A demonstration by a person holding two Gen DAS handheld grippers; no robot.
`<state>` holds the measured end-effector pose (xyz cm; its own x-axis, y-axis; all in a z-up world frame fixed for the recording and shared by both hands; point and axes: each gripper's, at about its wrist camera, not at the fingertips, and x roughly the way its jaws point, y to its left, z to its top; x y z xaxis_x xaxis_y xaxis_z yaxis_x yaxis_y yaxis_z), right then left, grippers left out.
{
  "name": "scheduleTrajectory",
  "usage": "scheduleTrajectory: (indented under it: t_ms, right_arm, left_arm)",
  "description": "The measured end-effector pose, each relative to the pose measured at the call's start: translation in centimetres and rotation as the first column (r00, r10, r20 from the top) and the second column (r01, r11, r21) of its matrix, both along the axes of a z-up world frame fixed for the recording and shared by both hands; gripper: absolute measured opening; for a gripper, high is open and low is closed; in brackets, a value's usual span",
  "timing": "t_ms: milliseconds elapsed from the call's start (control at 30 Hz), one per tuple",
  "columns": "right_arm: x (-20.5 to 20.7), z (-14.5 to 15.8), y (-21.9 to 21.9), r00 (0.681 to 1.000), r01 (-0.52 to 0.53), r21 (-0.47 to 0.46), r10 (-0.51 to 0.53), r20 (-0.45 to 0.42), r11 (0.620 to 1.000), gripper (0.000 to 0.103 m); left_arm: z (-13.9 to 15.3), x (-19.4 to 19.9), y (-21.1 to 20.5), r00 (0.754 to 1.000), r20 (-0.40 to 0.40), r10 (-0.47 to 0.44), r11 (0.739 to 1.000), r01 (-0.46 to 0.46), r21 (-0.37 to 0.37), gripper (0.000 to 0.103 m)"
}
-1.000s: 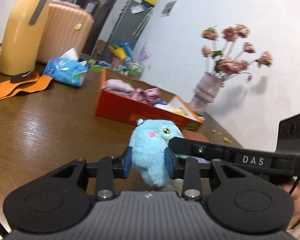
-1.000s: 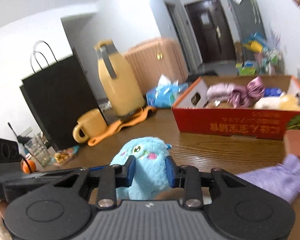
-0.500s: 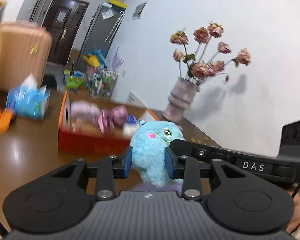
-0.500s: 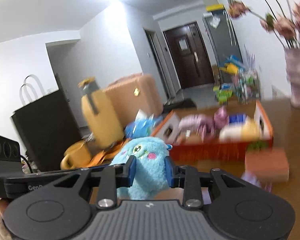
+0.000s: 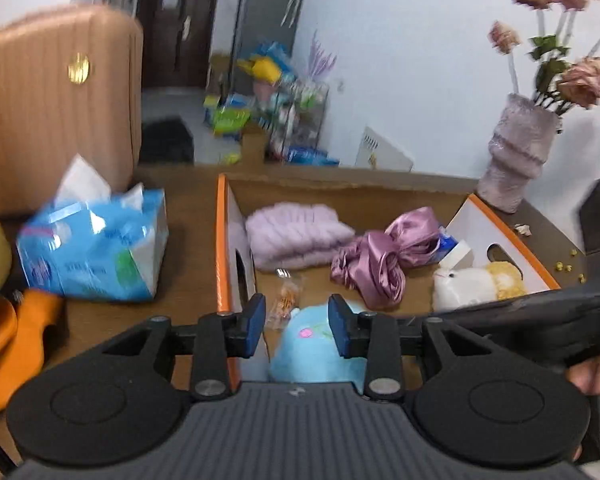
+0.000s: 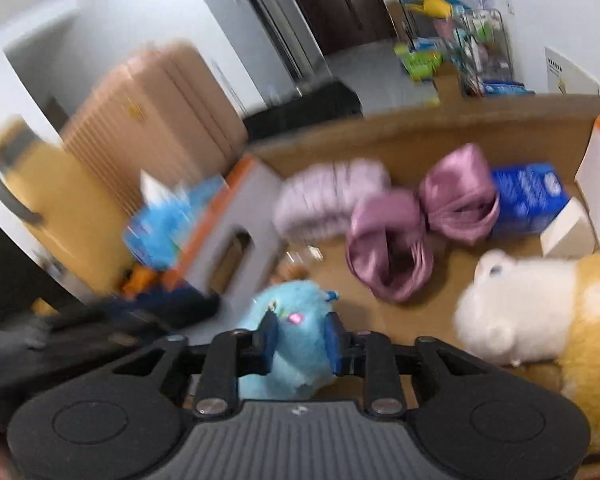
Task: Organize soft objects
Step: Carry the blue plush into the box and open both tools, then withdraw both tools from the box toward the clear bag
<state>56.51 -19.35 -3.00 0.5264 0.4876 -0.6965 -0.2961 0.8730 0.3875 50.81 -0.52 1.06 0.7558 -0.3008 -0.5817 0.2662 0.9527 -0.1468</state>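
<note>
A fluffy blue plush toy (image 5: 312, 348) hangs low over the near left corner of an orange-rimmed cardboard box (image 5: 221, 240). My right gripper (image 6: 301, 338) is closing, and its blue pads press on the toy's (image 6: 288, 356) sides. My left gripper (image 5: 297, 330) is opening; its left pad stands apart from the toy, which sits lower between the jaws. In the box lie a lilac fluffy item (image 5: 296, 236), a purple satin cloth (image 5: 380, 260) and a white-and-yellow plush (image 5: 476, 284). The right wrist view is blurred.
A blue tissue pack (image 5: 96, 248) and an orange cloth (image 5: 16, 332) lie left of the box. A pink suitcase (image 5: 52, 92) stands behind them, and a vase of dried flowers (image 5: 516, 160) at the far right. A small blue carton (image 6: 528, 196) and a snack wrapper (image 5: 286, 300) are in the box.
Both grippers have carried the blue toy from above the table to over the box's near corner. The left jaws have widened off the toy, which now sits lower between them.
</note>
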Motion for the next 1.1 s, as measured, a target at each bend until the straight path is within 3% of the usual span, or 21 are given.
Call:
scheduleTrajectory:
  t_ms: [67,167,267,333,467,567,633,700,867,967,1100]
  right_arm:
    - [-0.1,0.1,0.5,1.000,-0.018,0.012,0.018,0.011,1.000,0.028]
    - [-0.8,1.2,0.4,1.000,-0.020,0.016,0.020,0.021,1.000,0.028]
    - [-3.5,4.2,-1.0,0.993,0.015,-0.057,-0.008,0.121,0.998,0.029]
    - [-6.5,6.8,-2.2,0.979,0.050,-0.075,-0.035,0.199,0.996,0.037]
    - [-13.4,12.3,-4.4,0.930,0.082,-0.105,-0.038,0.366,0.991,0.045]
    - [-20.5,14.8,-5.8,0.871,0.073,-0.123,-0.003,0.491,0.990,0.064]
    - [-24.7,14.8,-6.8,0.850,0.101,-0.131,-0.017,0.526,0.986,0.066]
    - [-28.6,14.0,-7.6,0.834,0.114,-0.120,-0.030,0.550,0.986,0.066]
    - [-37.4,10.1,-8.1,0.797,0.189,-0.121,-0.080,0.598,0.975,0.066]
    - [-41.9,8.0,-7.8,0.776,0.238,-0.150,-0.095,0.623,0.960,0.066]
    - [-46.7,5.8,-7.4,0.768,0.267,-0.144,-0.120,0.628,0.953,0.068]
  left_arm:
    - [0.7,-0.6,0.6,1.000,0.017,0.007,1.000,-0.007,-0.012,0.038]
    - [1.8,-1.9,0.8,0.999,0.045,0.024,0.999,-0.026,0.029,0.042]
    - [3.3,-4.2,1.2,0.996,0.086,0.039,0.998,-0.043,0.054,0.051]
    - [4.5,-6.3,1.6,0.991,0.121,0.058,0.996,-0.066,0.062,0.054]
    - [7.4,-11.6,2.1,0.966,0.230,0.120,0.986,-0.142,0.084,0.065]
    - [9.2,-17.7,2.8,0.923,0.351,0.156,0.977,-0.196,0.080,0.079]
    - [9.4,-22.1,3.4,0.895,0.407,0.182,0.971,-0.229,0.069,0.081]
    - [8.7,-26.0,3.8,0.885,0.426,0.191,0.973,-0.228,0.038,0.090]
    - [5.4,-33.7,3.0,0.889,0.394,0.234,0.968,-0.249,-0.014,0.096]
    - [3.6,-37.4,1.9,0.891,0.388,0.235,0.966,-0.259,0.010,0.098]
    - [1.5,-41.1,0.8,0.920,0.353,0.172,0.978,-0.203,0.052,0.098]
